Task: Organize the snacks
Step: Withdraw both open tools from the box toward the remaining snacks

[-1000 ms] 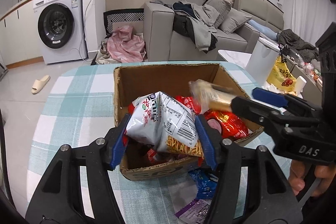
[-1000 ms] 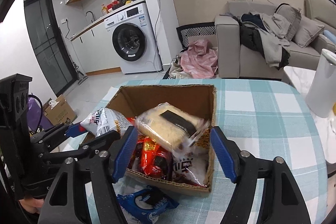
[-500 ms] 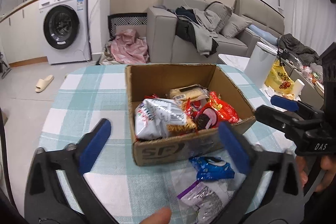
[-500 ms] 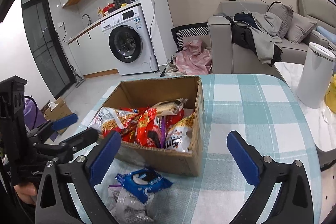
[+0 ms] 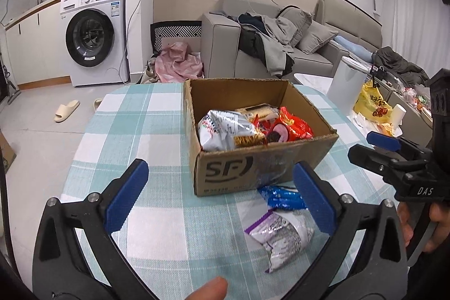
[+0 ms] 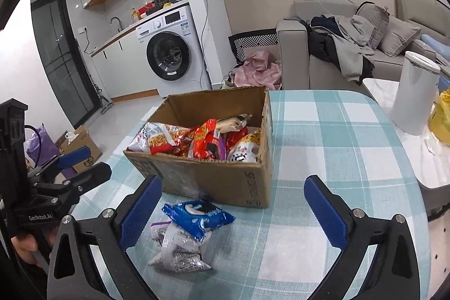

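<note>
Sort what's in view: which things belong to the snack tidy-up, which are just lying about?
Job: cardboard box holding packets, blue packet, silver packet.
Lying about: white canister, yellow bag, washing machine, slipper.

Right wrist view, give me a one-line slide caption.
Open right gripper above a blue cookie packet and silver snack bag, before a snack-filled cardboard box on a checked tablecloth.

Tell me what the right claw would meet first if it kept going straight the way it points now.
Probably the cardboard box: its near wall sits between the open right claw fingers, straight ahead. The blue snack packet lies lower, by the left finger, so it might be brushed first; depth is unclear.
</note>
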